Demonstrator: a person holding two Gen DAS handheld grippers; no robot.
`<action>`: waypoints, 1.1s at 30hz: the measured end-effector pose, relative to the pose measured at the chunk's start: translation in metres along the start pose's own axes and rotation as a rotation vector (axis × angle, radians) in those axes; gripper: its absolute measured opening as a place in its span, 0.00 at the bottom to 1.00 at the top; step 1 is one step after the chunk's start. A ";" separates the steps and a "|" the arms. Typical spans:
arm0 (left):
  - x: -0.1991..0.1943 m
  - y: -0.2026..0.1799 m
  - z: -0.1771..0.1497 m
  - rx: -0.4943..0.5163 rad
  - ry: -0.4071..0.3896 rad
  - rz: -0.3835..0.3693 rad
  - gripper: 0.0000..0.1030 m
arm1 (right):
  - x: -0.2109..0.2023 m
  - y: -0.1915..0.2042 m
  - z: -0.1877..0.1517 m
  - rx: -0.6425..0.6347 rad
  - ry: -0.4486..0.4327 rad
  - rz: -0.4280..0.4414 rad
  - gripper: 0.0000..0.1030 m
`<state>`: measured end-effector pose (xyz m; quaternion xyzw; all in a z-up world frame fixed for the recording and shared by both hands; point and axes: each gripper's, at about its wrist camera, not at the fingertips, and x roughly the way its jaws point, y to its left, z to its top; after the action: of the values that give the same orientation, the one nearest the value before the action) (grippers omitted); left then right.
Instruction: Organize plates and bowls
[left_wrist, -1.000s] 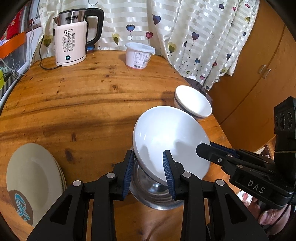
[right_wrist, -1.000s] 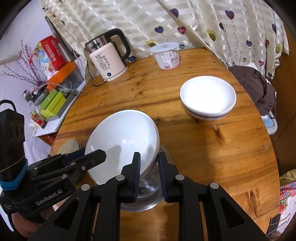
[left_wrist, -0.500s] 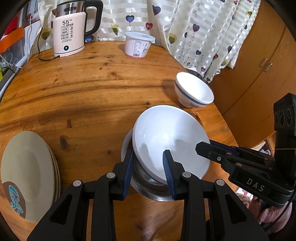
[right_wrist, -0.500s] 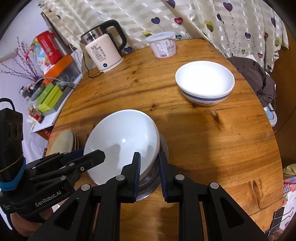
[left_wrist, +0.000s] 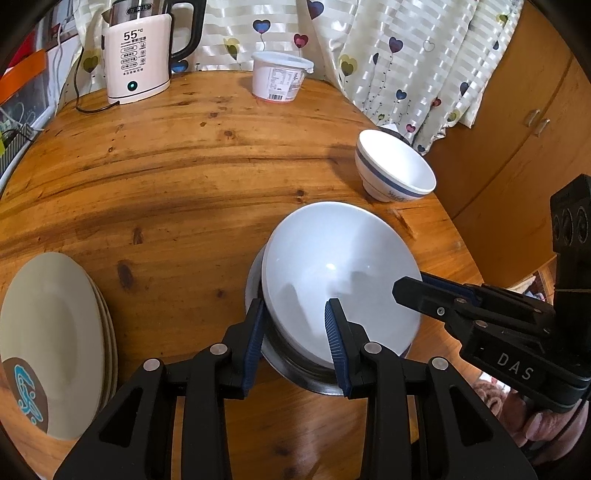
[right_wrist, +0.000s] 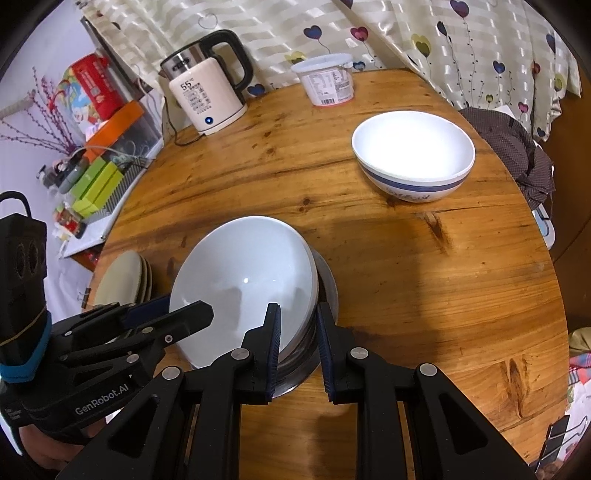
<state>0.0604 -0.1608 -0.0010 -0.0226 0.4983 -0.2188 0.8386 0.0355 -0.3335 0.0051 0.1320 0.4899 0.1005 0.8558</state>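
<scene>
- Left wrist view, my left gripper (left_wrist: 295, 332): jaws clamped over the near rim of the stack of bowls, one blue pad outside the rim, the other inside the top bowl.
- Stack of bowls: a white bowl (left_wrist: 340, 280) tilted inside a steel bowl (left_wrist: 295, 365), low on the wooden table (left_wrist: 177, 173), near its right edge.
- My right gripper (left_wrist: 410, 290) enters from the right; its tip lies at the white bowl's right rim. Fingers of a hand (left_wrist: 535, 424) show beneath its body.
- Blue-banded bowl (left_wrist: 395, 170): upright, beyond the stack, near the table's right edge, apart from the stack.
- Stack of plates (left_wrist: 55, 332): cream, with a brown and teal mark, at the table's left edge, well apart from the bowls.
- Far side: kettle (left_wrist: 136, 55) with its cord, plastic tub (left_wrist: 279, 75) with lid, both before a curtain (left_wrist: 406, 55) printed with hearts. Wooden cabinet (left_wrist: 517, 129) to the right.
- Right wrist view, my right gripper (right_wrist: 299, 332): jaws narrowly set, clamped on the right rims of the white bowl (right_wrist: 240, 284) and the steel bowl (right_wrist: 327, 284) together.
- My left gripper (right_wrist: 192, 317) comes in from the left, its tip over the white bowl's left rim.
- Blue-banded bowl (right_wrist: 413, 155): upright, far right of the table (right_wrist: 424, 277).
- Stack of plates (right_wrist: 125, 280): partly hidden, just left of the bowls.
- Kettle (right_wrist: 207, 96) and plastic tub (right_wrist: 328, 83) at the far edge. Dark checked cloth (right_wrist: 513, 147) beyond the right edge; boxes (right_wrist: 99, 184) on a side shelf at left.
</scene>
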 end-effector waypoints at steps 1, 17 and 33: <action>0.000 0.000 0.000 0.001 0.000 0.001 0.33 | 0.000 0.000 0.000 -0.001 0.001 0.000 0.19; -0.001 -0.001 0.000 0.015 -0.002 0.003 0.35 | 0.003 0.000 -0.002 -0.002 0.013 0.001 0.21; -0.014 0.003 0.002 -0.005 -0.062 -0.018 0.35 | -0.011 -0.002 0.001 -0.009 -0.030 0.012 0.21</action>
<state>0.0575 -0.1531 0.0112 -0.0357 0.4726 -0.2244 0.8515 0.0308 -0.3392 0.0140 0.1327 0.4758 0.1057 0.8631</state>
